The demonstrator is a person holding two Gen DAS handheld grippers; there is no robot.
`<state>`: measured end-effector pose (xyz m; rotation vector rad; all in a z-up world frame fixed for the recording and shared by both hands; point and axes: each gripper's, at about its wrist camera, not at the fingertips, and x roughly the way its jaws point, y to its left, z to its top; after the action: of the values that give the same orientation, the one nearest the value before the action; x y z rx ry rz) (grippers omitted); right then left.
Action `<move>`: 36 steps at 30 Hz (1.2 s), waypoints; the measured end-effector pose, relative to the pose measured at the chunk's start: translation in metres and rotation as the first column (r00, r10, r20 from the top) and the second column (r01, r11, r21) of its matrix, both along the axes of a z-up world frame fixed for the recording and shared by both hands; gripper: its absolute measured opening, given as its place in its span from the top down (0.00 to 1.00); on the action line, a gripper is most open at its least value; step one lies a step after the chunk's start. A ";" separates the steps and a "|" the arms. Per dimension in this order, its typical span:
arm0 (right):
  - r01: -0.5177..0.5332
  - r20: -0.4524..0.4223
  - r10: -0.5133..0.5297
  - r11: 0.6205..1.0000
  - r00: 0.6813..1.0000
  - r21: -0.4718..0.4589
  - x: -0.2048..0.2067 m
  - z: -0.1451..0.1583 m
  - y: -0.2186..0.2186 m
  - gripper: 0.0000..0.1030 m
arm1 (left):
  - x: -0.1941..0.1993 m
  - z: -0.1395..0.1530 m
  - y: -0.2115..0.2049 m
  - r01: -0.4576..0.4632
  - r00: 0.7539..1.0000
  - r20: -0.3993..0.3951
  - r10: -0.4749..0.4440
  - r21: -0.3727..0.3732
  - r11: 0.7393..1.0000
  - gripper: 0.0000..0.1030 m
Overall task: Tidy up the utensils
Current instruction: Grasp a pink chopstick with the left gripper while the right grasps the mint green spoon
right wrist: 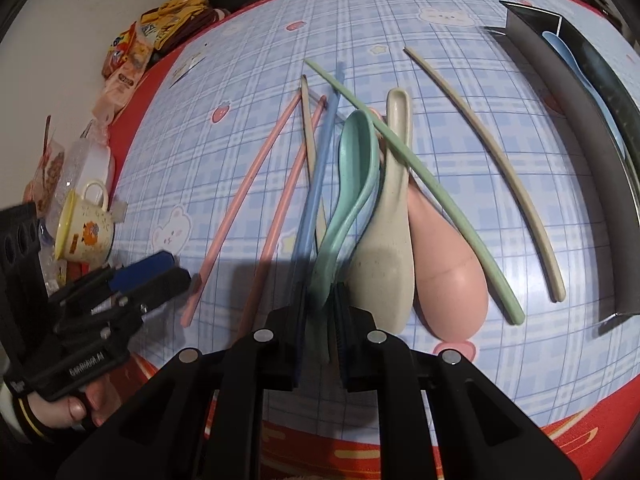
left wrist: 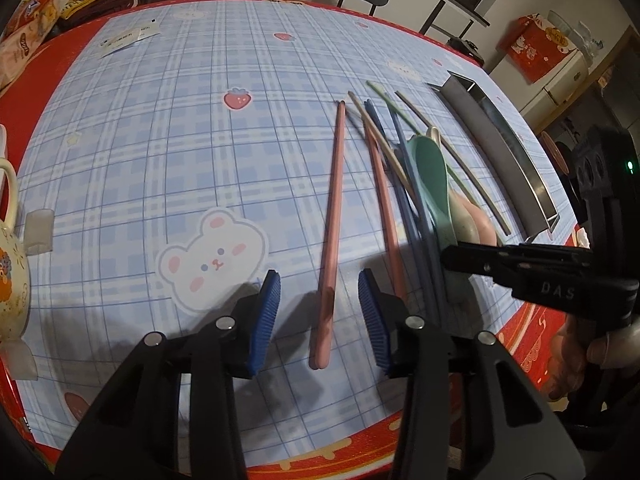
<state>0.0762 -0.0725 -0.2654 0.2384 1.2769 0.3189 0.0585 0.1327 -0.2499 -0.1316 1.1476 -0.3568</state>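
My right gripper [right wrist: 320,320] clenches the teal spoon [right wrist: 352,184] at lower centre, left gripper [left wrist: 320,316] released; lifting may drag the green chopstick [right wrist: 420,184] lying across it.

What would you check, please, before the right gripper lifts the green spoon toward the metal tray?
1. Right gripper shut on the green spoon: ok.
2. Spoon free of neighbours: not ok; the green chopstick crosses its far end, and the beige spoon lies against it.
3. Left gripper out of the way: ok; open, straddling a pink chopstick.
4. Room in the metal tray: cannot tell; a blue spoon already lies inside.
5. Grip depth on the handle: cannot tell.
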 end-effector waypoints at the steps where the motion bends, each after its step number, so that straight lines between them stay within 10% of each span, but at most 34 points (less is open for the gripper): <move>1: 0.003 -0.004 -0.003 1.000 1.000 0.003 0.002 0.000 0.000 0.86 | 0.000 0.000 0.000 -0.002 1.000 -0.001 0.002 -0.001 1.000 0.59; 16: -0.005 0.030 0.004 1.000 1.000 0.020 0.003 0.002 0.001 0.93 | 0.004 -0.007 -0.006 0.017 1.000 -0.010 -0.016 0.033 0.999 0.59; 23: 0.020 0.032 -0.022 0.998 0.999 0.051 -0.001 0.000 -0.007 0.93 | 0.009 -0.010 -0.017 0.067 0.998 0.009 -0.068 0.085 0.994 0.75; 36: 0.027 0.034 -0.029 0.997 0.999 0.068 -0.003 0.000 -0.011 0.93 | 0.013 -0.014 -0.053 0.166 0.977 0.082 -0.199 0.299 0.940 0.78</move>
<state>0.0737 -0.0835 -0.2658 0.3064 1.2286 0.3413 0.0720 0.0799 -0.2636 0.2526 1.0922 -0.3510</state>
